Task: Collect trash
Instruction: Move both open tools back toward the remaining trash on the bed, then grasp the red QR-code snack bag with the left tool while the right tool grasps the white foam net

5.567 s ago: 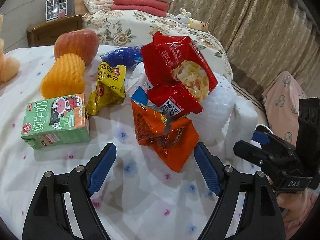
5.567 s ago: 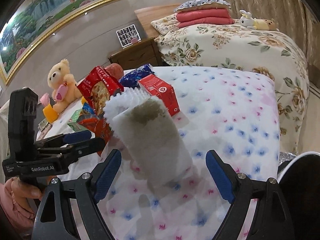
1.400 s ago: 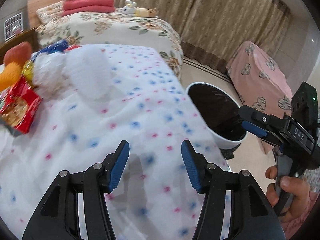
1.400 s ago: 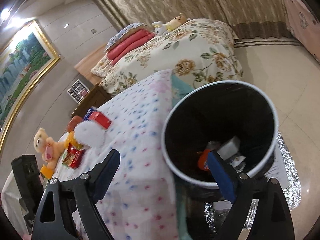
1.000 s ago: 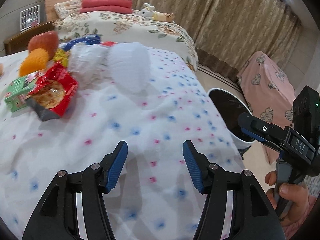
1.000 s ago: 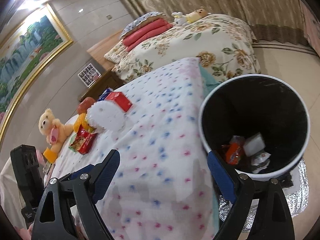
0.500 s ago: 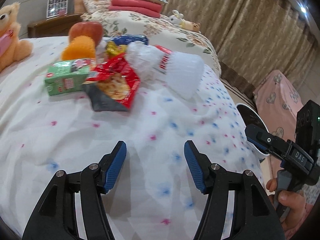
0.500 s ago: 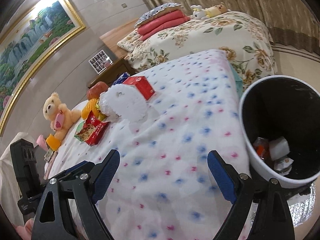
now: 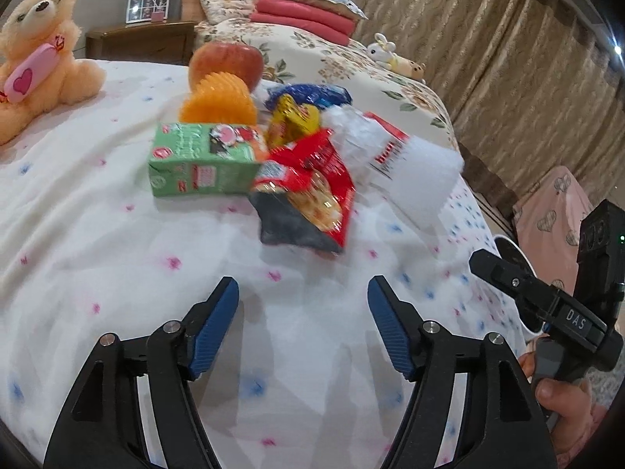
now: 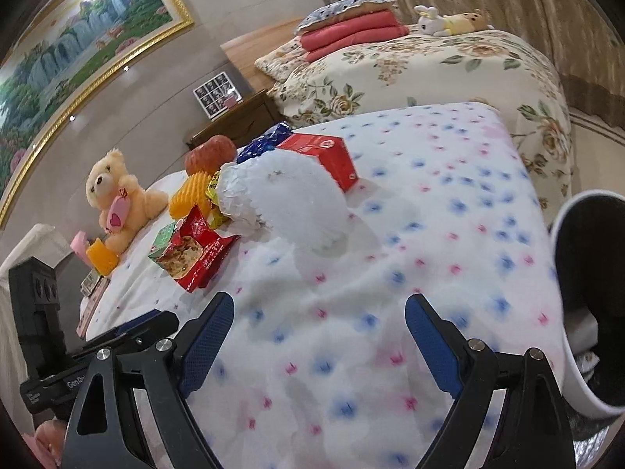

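Nearby: dotted tablecloth [image 10: 449, 211] | floral bed [image 10: 449, 66] | curtains [image 9: 508, 58] | painting [image 10: 78, 51]

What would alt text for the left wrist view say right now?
The open, empty left hand-held gripper hovers over a dotted white cloth, facing a litter pile: red snack bag, green milk carton, yellow wrapper and white foam sleeve. A teddy bear sits far left; the right hand-held gripper shows at the right edge.
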{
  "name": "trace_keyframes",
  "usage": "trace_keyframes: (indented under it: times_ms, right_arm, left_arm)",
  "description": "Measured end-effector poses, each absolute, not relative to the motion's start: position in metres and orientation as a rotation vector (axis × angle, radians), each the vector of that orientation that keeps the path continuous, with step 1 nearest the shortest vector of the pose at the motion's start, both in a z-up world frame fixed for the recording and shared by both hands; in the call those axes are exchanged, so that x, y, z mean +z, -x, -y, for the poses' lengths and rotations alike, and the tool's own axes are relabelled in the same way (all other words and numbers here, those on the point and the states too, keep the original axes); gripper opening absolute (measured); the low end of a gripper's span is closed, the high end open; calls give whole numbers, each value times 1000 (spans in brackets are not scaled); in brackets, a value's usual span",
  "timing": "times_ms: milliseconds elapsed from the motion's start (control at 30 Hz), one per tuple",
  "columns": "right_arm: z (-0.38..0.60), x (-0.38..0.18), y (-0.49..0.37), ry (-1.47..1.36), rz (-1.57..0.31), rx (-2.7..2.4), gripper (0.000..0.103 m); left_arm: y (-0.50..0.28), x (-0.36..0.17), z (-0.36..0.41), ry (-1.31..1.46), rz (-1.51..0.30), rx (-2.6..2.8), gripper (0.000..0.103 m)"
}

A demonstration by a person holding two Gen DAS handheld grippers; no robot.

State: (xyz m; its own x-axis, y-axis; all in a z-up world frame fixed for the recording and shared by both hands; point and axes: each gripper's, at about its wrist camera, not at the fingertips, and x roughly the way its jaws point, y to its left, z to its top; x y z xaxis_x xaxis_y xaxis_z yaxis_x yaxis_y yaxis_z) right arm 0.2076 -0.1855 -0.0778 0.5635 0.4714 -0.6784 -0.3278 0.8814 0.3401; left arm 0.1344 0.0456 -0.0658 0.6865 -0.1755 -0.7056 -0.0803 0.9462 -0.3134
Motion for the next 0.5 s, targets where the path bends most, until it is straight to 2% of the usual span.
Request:
trace_keyframes:
  times_ms: [500]
  right_arm:
    - [160, -84, -254, -157, -862, 475, 91]
  left_arm:
    - [-176, -62, -60, 373, -811, -49, 74]
